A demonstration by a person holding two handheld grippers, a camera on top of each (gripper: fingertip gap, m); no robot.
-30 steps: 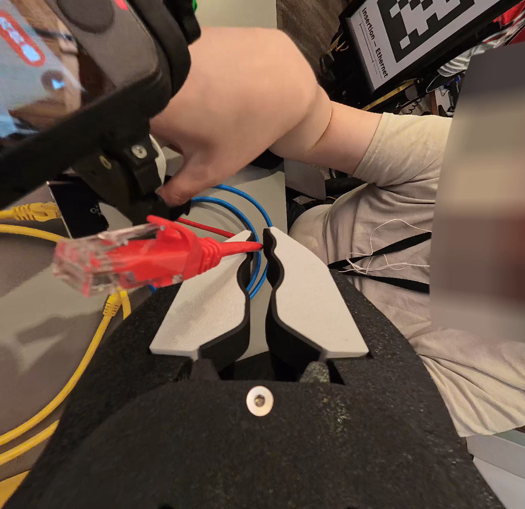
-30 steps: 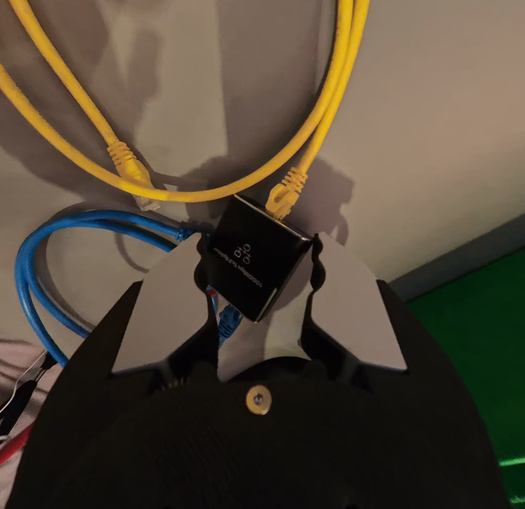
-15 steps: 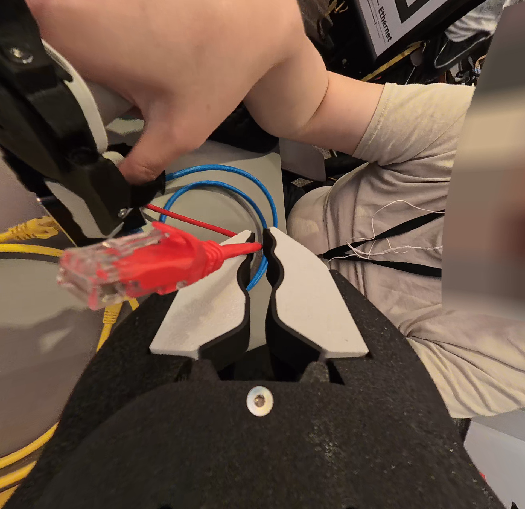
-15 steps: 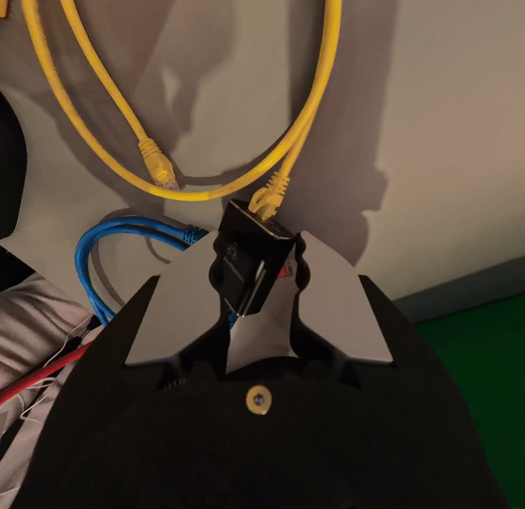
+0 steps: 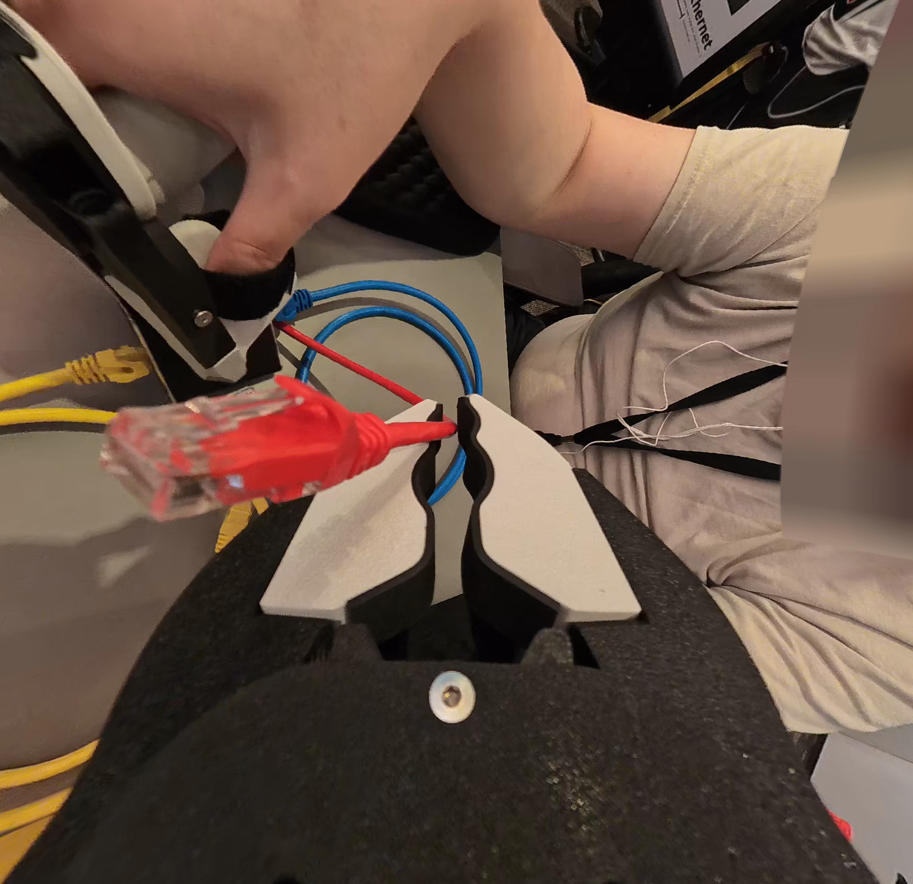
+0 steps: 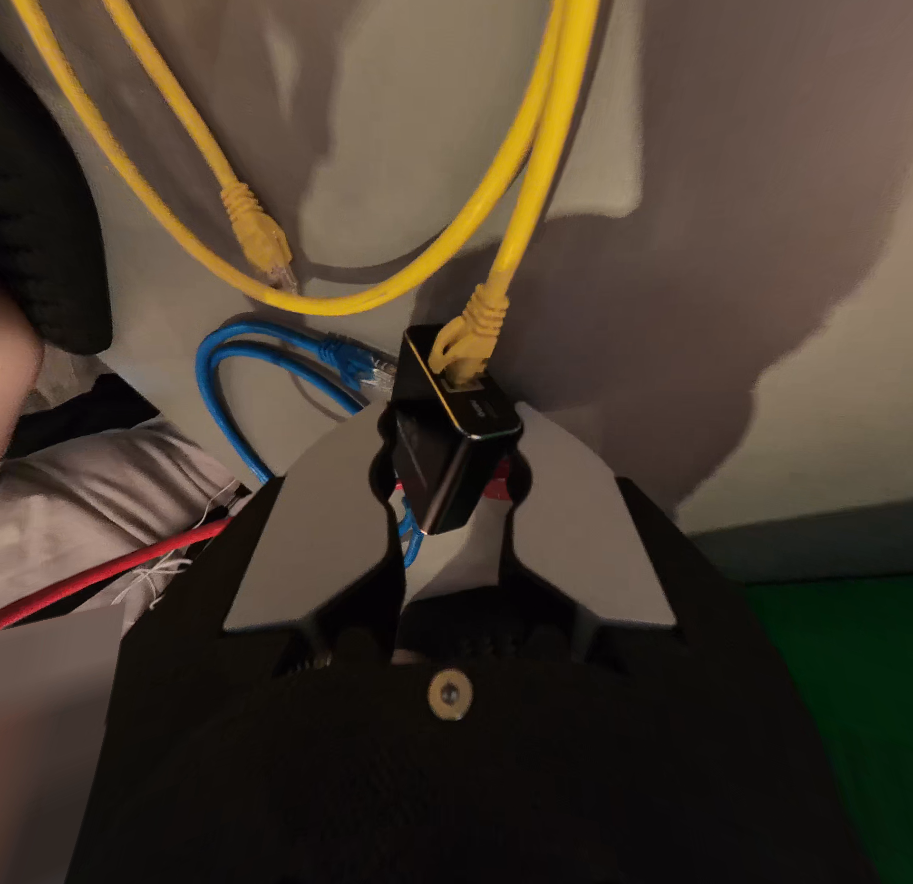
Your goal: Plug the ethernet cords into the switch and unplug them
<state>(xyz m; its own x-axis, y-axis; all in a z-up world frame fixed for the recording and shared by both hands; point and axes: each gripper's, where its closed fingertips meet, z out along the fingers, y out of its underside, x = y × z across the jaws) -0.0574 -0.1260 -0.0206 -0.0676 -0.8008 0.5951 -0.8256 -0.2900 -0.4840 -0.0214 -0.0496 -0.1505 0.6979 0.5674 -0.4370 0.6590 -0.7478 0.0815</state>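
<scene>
Change: over the last second the right gripper [image 6: 447, 458] has narrowed around the black switch [image 6: 444, 465], and the switch now sits tilted on its edge between the fingers instead of lying flat; the person's hand [image 5: 276, 95] fills more of the left wrist view.
Left gripper [image 5: 448, 423]: closed, its fingertips pinching the red cord [image 5: 420, 428] just behind the plug.
Red plug [image 5: 232, 445]: clear-tipped, sticking out to the left of the fingers, free in the air, not in any port.
Right gripper: clamped on the switch, a finger on each side of it.
Switch: tilted, near the middle of the grey table [image 6: 741, 218], with a yellow cord [image 6: 474, 337] plugged into its upper face.
Other yellow plug [image 6: 262, 238]: loose on the table, apart from the switch.
Blue cord [image 6: 222, 366]: looped on the table, one plug lying just beside the switch's left side; whether it touches is unclear.
Person: grey-shirted torso [image 5: 691, 416] beyond the table edge.
</scene>
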